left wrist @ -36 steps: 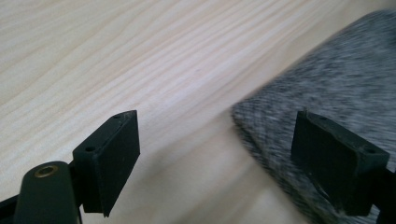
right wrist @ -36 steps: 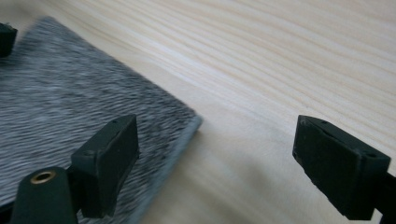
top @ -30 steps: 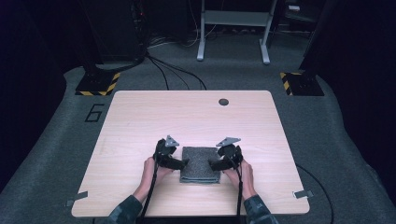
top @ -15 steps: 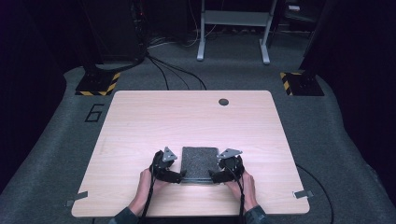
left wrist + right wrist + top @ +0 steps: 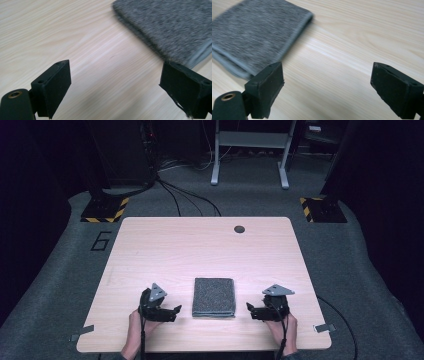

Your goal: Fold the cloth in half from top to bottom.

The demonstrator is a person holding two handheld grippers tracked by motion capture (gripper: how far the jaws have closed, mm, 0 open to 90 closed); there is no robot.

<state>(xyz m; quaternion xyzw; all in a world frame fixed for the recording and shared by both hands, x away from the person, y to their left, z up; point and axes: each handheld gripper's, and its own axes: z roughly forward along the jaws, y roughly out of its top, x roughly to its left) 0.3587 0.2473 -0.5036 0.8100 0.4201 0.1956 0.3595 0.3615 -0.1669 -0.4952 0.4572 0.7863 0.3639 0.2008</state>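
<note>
Near the table's (image 5: 150, 245) front edge lay a folded grey cloth (image 5: 214, 296). The left gripper (image 5: 173, 310) and right gripper (image 5: 250, 309) flanked it, jaws spread, empty. Backing straight away seemed wisest, leaving the fold undisturbed.

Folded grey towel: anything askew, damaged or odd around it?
Nothing stands out. The folded grey towel lies flat and square on the wooden table, edges stacked evenly. The left gripper and right gripper sit open either side, clear of it.

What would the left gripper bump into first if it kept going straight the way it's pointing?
Most likely the folded grey cloth. The left gripper points across the table toward the cloth's near corner, jaws open. Its own view shows bare wood between the jaws and the cloth just ahead, off to one side, so it might only clip the edge.
</note>
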